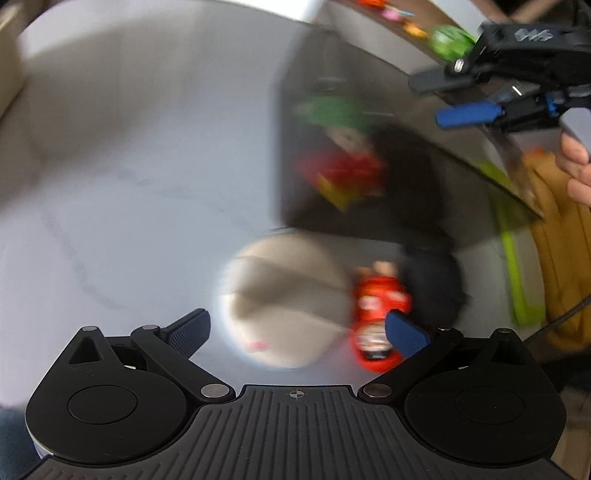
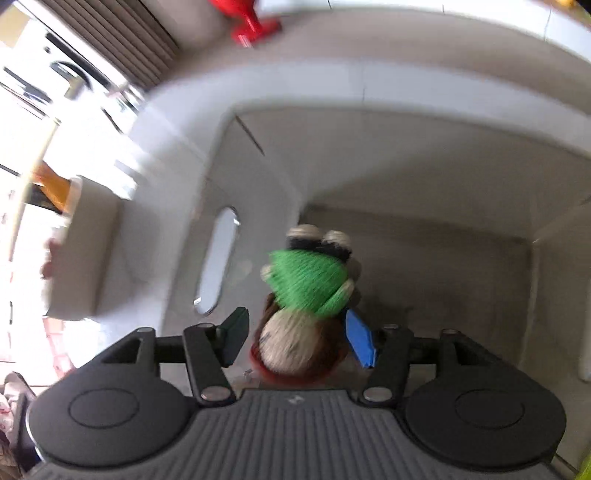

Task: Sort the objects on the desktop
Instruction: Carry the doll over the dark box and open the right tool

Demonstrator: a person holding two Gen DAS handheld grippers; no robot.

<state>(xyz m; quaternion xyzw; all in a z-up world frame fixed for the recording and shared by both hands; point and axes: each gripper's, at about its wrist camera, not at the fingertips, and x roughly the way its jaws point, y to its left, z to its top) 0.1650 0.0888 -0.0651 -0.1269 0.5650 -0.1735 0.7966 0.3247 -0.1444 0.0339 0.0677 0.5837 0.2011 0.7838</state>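
Observation:
In the left wrist view my left gripper (image 1: 299,328) is open above the pale table, over a round beige object (image 1: 284,299) with a red figure toy (image 1: 376,321) by its right finger. A dark reflective box (image 1: 351,140) stands beyond, with blurred green and red toys showing on it. My right gripper (image 1: 461,99) shows at the upper right, open. In the right wrist view my right gripper (image 2: 295,336) is open above a white bin (image 2: 369,162). A green-hatted plush figure (image 2: 306,284) lies in the bin between the fingers, not gripped.
A yellow-green strip (image 1: 517,266) and an orange-brown object (image 1: 561,243) lie at the right of the table. Small colourful toys (image 1: 447,38) sit on a shelf at the back. A red object (image 2: 251,22) stands beyond the bin.

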